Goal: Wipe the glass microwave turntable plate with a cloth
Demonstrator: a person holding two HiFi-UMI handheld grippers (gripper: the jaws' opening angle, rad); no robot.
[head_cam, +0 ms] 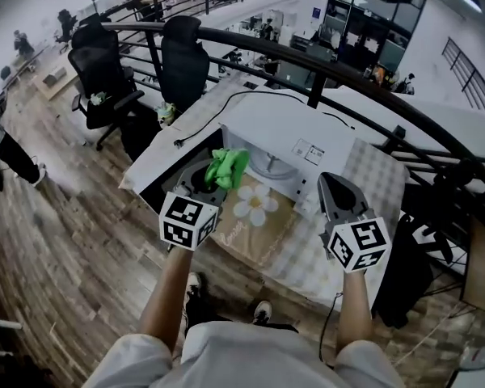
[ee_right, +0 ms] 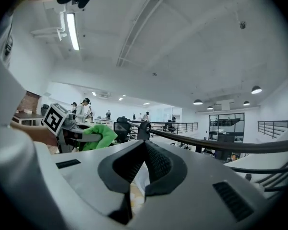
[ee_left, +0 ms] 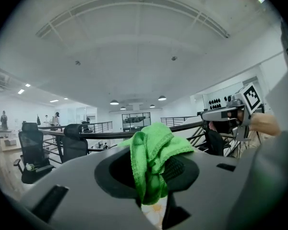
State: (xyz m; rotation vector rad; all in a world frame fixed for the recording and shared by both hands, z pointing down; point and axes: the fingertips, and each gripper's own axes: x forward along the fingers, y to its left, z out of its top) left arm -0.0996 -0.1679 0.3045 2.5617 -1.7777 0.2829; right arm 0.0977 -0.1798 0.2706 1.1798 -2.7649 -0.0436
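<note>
In the head view my left gripper [head_cam: 214,180] is shut on a bright green cloth [head_cam: 228,168], held up in front of the white microwave [head_cam: 303,140]. The cloth [ee_left: 153,152] bulges out over the jaw tips in the left gripper view. A round pale disc, apparently the glass turntable plate [head_cam: 268,165], lies at the microwave's front just right of the cloth. My right gripper [head_cam: 330,183] hovers right of the microwave; its jaws meet at the tips with nothing between them [ee_right: 143,145]. Both grippers tilt upward, toward the ceiling.
A mat with a daisy print [head_cam: 255,204] lies on the checked tablecloth [head_cam: 372,176] below the grippers. A black cable [head_cam: 226,103] runs over the white table behind. A curved black railing [head_cam: 307,59] and office chairs [head_cam: 182,55] stand beyond.
</note>
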